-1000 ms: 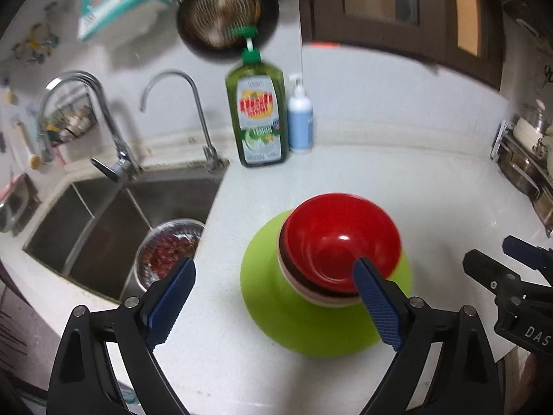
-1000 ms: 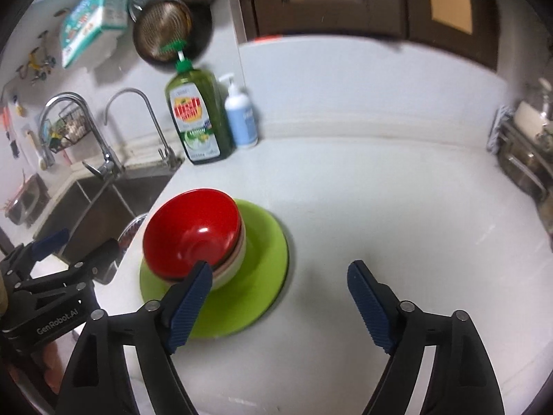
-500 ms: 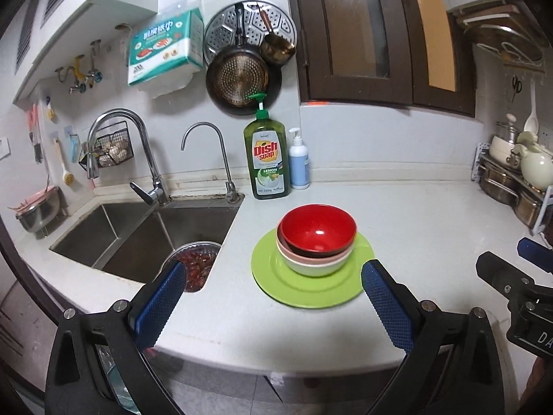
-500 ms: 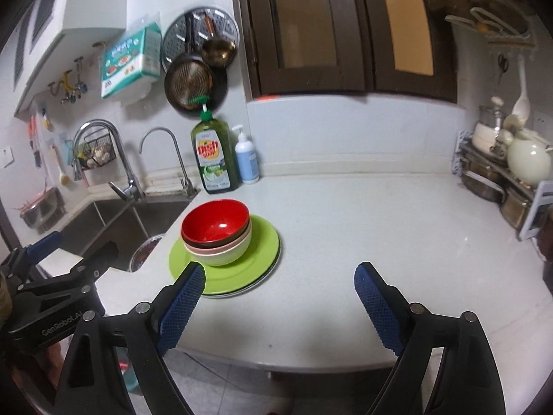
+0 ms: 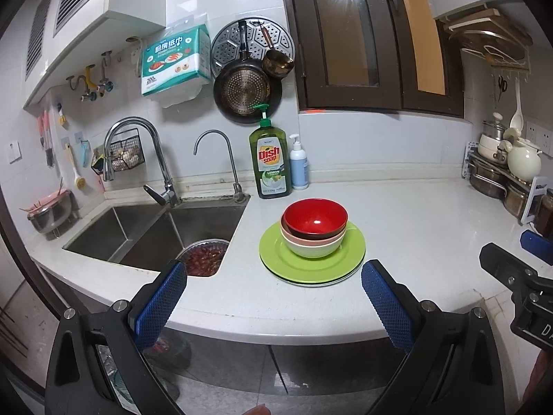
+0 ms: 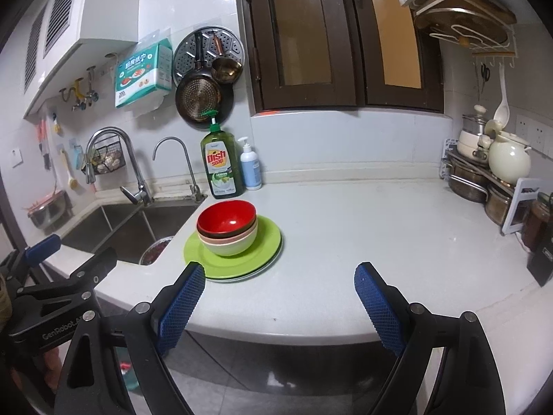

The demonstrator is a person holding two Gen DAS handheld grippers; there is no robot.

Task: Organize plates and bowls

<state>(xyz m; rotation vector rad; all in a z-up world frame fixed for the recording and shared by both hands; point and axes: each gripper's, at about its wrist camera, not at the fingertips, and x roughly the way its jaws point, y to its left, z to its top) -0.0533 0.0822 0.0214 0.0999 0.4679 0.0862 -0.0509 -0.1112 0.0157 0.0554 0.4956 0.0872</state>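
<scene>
- Grippers first: the left gripper (image 5: 273, 299) and the right gripper (image 6: 278, 299) both hang off the front edge of the counter (image 6: 363, 242), jaws spread wide, holding nothing.
- Stack next: the red bowl (image 5: 315, 218) sits nested in a pink bowl (image 5: 312, 238), which sits in a pale green bowl (image 5: 312, 249); all three rest on green plates (image 5: 311, 259) on the counter. In the left view the stack lies at about 12 o'clock from the gripper; in the right view, at about 11 o'clock.
- Sink (image 5: 155, 228) opens at 9 o'clock from the plates, close to their left rim. A sideways nudge from a finger could, I judge, slide the whole pile toward that drop.
- Bowls are off-centre on the plates, toward the back. Lifting a plate by its front rim would likely tip them backward.
- Nested bowls may stick. Pulling the red bowl up could drag the pink bowl with it, then let it fall.
- Dish soap bottle (image 5: 269, 162) and the white pump bottle (image 5: 299, 166) stand at 12 o'clock behind the stack. A long push forward could knock them over.
- Smooth rims and a wide-open jaw suggest a slip risk if the pinch lands shallow.
- Plate count is hard to tell; a paler edge shows beneath the green one.
</scene>
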